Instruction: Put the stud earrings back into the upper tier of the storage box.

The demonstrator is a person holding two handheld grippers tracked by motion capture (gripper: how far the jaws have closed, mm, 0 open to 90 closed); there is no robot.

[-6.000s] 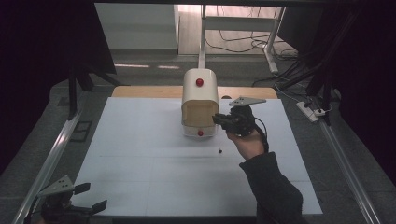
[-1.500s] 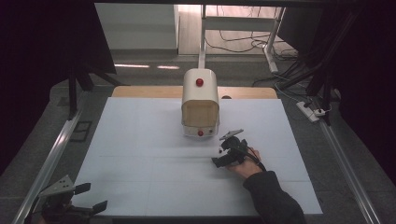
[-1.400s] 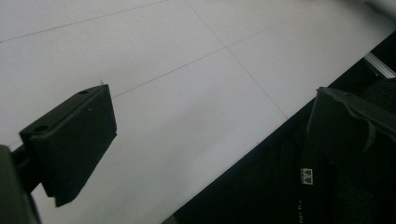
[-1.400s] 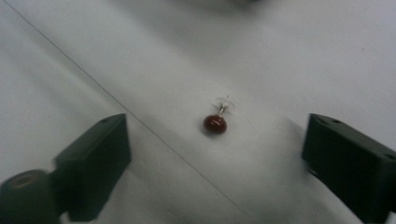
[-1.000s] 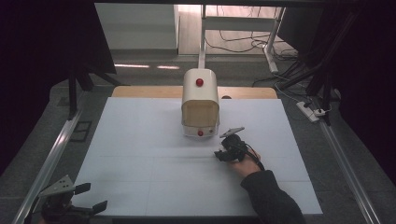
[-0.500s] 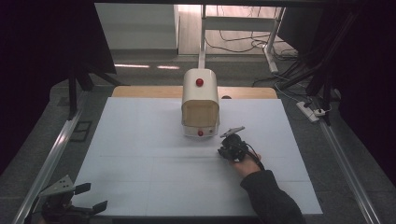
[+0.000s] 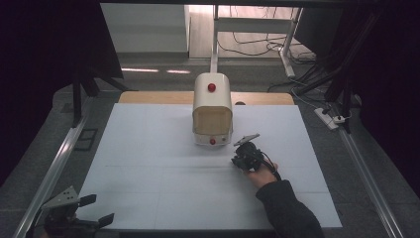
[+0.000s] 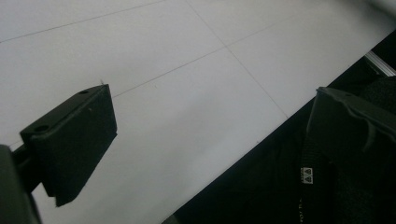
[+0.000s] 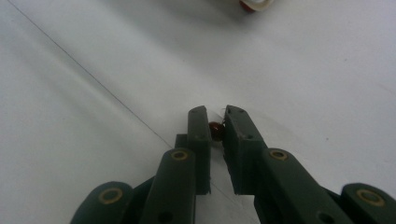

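White worktop (image 7: 148, 163), dim room. Right gripper (image 9: 215, 122) clenched on small red bead (image 9: 215, 130), frame centre; cream box (image 7: 212, 111) just above-left. Left gripper (image 7: 96, 210) released, bottom left.

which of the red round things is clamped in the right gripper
The small dark red bead on the white table, pinched by the right gripper; the two red knobs sit on the cream appliance.

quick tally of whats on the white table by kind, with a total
cream rounded box with red knobs: 1
small dark red round bead: 1
black hand-held gripper: 2, right shut on the bead, left open at the table's near corner
total: 4
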